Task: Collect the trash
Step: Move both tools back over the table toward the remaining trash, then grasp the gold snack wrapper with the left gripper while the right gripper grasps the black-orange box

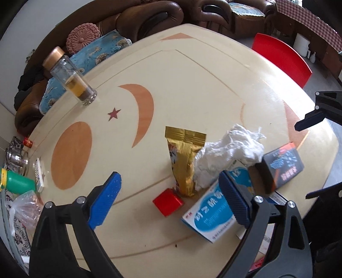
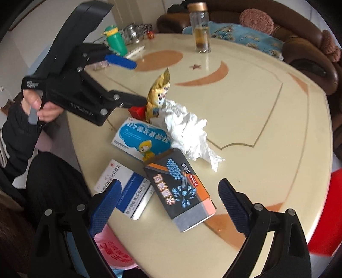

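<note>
Crumpled white tissue mid-counter, soft, creased; crinkled gold foil wrapper touching its left, glossy blue-white carton beneath edge. Left gripper low, jaws apart, empty. Right gripper over black box, jaws apart.

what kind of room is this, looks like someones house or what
Most likely a living room in a home. A brown leather sofa with cushions sits behind a cream table inlaid with moon and star shapes, and on it stands a glass tea bottle beside household litter such as a crumpled tissue.
</note>
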